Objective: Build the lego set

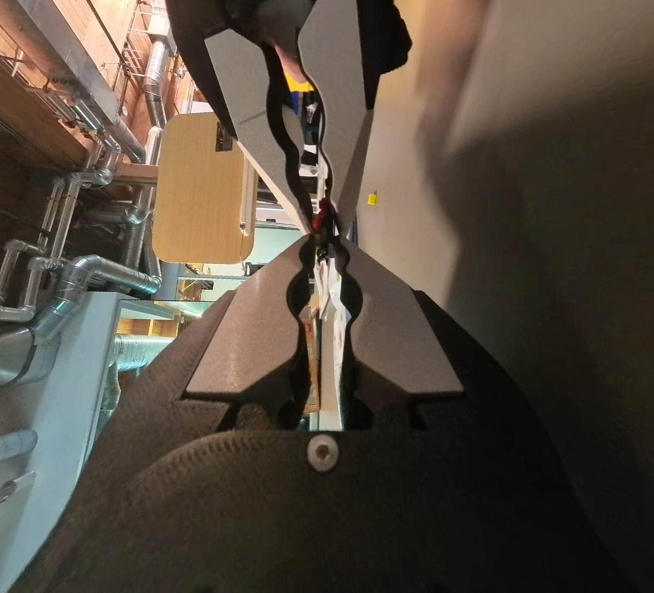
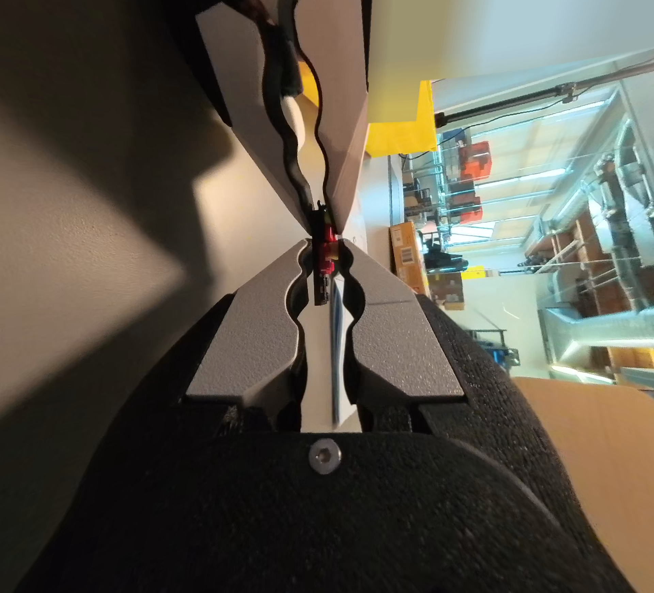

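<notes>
The two grippers meet tip to tip, each pinching a different part of one small lego assembly of red, black and yellow pieces. In the left wrist view my left gripper point(image 1: 324, 243) comes up from the bottom, shut on the assembly's point(image 1: 320, 220) black end. The right gripper point(image 1: 323, 226) comes down from the top, closed on its red part. In the right wrist view my right gripper point(image 2: 325, 246) is shut on the red part of the assembly point(image 2: 328, 250). A black plate point(image 2: 320, 289) runs back between its fingers. The left gripper point(image 2: 322, 222) closes on it from above.
Both views are rolled sideways, low over a pale table point(image 1: 407, 222). A small yellow brick point(image 1: 371, 199) lies on it. Printed sheets point(image 1: 334, 287) lie behind the left gripper. A wooden chair back point(image 1: 201, 187), a cardboard box point(image 2: 407, 257) and a yellow bin point(image 2: 403, 137) stand farther off. Less than 4 cm separates the two grippers' tips.
</notes>
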`<state>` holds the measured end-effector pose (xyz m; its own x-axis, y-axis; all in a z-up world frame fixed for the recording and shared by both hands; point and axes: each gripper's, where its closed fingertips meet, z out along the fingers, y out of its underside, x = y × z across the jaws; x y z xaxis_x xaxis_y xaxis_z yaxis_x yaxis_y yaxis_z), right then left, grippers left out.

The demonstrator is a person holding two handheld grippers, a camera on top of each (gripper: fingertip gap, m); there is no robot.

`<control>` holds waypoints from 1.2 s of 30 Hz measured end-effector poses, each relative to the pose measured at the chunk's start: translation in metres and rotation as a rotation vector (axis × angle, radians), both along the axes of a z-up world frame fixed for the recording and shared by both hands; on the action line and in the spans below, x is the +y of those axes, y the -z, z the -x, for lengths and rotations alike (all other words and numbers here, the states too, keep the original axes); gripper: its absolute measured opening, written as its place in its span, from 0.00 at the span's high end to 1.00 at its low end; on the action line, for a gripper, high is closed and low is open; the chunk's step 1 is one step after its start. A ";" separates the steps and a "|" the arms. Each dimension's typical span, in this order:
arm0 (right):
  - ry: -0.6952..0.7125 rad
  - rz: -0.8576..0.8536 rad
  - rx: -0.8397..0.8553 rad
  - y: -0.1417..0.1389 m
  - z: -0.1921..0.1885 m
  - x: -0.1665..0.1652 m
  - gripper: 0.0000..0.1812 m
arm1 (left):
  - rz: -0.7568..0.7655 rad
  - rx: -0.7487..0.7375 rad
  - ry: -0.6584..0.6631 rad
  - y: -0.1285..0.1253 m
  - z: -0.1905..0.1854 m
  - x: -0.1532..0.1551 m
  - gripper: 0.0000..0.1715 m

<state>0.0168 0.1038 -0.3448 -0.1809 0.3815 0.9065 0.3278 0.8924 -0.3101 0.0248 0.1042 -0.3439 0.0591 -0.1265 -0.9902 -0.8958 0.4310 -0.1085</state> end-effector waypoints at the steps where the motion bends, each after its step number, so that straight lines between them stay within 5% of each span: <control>1: 0.001 0.010 -0.004 0.001 0.000 0.000 0.94 | 0.003 0.000 0.002 0.000 0.000 0.000 0.95; 36: -0.020 0.499 -0.174 0.032 -0.004 -0.006 0.94 | 0.391 -0.133 0.043 0.031 -0.003 -0.004 0.94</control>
